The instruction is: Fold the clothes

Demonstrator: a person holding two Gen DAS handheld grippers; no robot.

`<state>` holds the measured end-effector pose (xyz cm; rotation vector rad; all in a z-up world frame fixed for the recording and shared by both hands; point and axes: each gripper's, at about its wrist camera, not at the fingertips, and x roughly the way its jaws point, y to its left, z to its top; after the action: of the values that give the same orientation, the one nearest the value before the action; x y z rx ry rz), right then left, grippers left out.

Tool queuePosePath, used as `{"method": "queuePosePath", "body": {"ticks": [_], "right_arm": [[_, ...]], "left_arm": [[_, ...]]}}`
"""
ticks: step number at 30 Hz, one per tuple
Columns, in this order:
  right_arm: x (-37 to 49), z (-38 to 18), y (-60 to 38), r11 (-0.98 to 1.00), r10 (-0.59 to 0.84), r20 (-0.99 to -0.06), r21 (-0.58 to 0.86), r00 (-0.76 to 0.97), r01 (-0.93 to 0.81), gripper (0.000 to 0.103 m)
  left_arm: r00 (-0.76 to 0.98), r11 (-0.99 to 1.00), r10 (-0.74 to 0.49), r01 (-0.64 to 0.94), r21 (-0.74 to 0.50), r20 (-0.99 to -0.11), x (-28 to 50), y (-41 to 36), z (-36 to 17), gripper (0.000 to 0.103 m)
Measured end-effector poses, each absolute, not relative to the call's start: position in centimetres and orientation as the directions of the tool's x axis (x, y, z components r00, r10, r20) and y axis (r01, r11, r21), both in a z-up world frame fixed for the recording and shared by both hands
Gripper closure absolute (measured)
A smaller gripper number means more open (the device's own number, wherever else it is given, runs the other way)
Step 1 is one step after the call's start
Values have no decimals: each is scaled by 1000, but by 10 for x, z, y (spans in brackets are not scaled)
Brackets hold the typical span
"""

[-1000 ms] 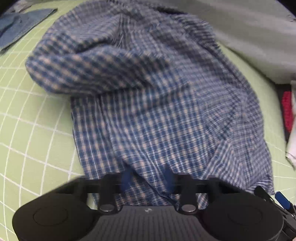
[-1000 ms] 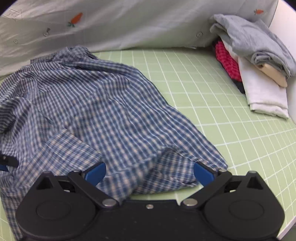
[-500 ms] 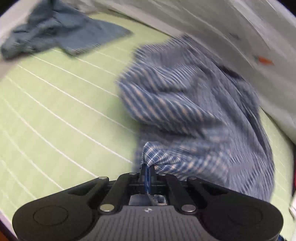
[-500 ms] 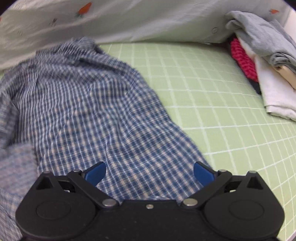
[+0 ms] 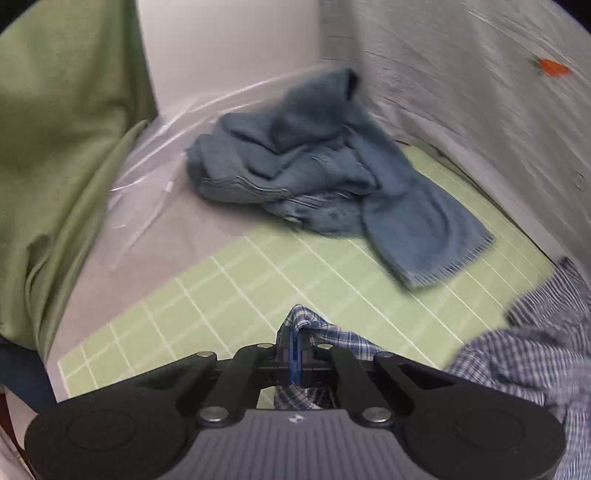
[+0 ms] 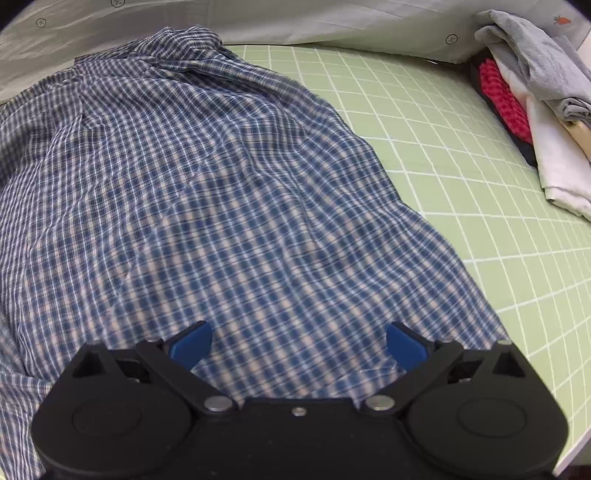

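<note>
Leftward, cloth: a green drape (image 5: 55,155) hangs beside a crumpled blue denim garment (image 5: 325,166) that lies half on the pale tabletop, half on the green grid-lined cutting mat (image 5: 229,295).
Shirt, look: the blue-and-white checked cotton shirt (image 6: 207,192) is rumpled and ridged with soft folds, spread broadly over the mat (image 6: 443,147), its far end up against a pale grey printed sheet (image 6: 295,18).
Left gripper: the black left gripper (image 5: 295,352) tilts steeply down, blue pads pressed together on a small bunched corner of the shirt (image 5: 314,330).
Shirt at left gripper: that corner rises from the pinch, and the rest trails off to the right in a blurred mass above the mat.
Right gripper: the black right gripper (image 6: 297,343) also tilts down, blue fingertips (image 6: 192,341) spread wide apart, nothing clamped.
Shirt at right gripper: the near hem lies between and under the spread fingers; contact cannot be told.
Right edge: a stack of folded clothes (image 6: 535,96) in grey, red and white sits well apart from the shirt.
</note>
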<state>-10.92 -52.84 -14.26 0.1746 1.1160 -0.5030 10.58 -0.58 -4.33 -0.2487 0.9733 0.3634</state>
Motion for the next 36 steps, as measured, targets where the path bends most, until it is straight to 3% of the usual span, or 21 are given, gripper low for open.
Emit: {"method": "queuePosePath", "body": {"ticks": [2,4,9,15,27,29,30,31,32,33,36], "right_arm": [[-106,-142,-523,871,-308,-892,-124,331,475,1],[-103,-140,-517,874,-318,-889,-139,331,466,1],[-103,-124,-522,883,-322,-866,-129,383,451,1],[-91,-97,-540,921,-343,-811,-189,474,342,0],[-44,-119,-620,946,-249,-827,-96,504,310,0],[-28,-124,-633,946,-247,-831,-96,498,309,4],[-20,-127,-640,944,-243,-832,-85,498,318,12],[-14,-128,-649,937,-241,-835,-68,495,343,17],[-7,-130,-657,928,-240,-837,-50,491,368,26],[-2,-131,-665,927,-210,-844,-10,494,376,36],[12,-135,-683,926,-115,-846,98,520,365,55]], "left_arm": [[501,914,175,-404,-50,-847,109,-7,-46,84],[502,932,133,-358,-65,-855,105,-23,-49,60],[529,971,-32,-186,-153,-848,78,-90,-49,41],[463,969,-209,-22,-247,-861,46,-159,-56,37],[313,966,-186,-115,-231,-931,20,-209,-112,35],[312,966,-155,-151,-210,-937,26,-212,-118,37],[314,965,-145,-164,-204,-938,30,-212,-120,44],[315,965,-134,-176,-196,-940,34,-212,-122,62],[314,966,-119,-184,-183,-942,39,-212,-124,74],[312,967,-102,-193,-168,-945,44,-211,-125,94],[316,970,-62,-205,-132,-947,64,-208,-125,100]]}}
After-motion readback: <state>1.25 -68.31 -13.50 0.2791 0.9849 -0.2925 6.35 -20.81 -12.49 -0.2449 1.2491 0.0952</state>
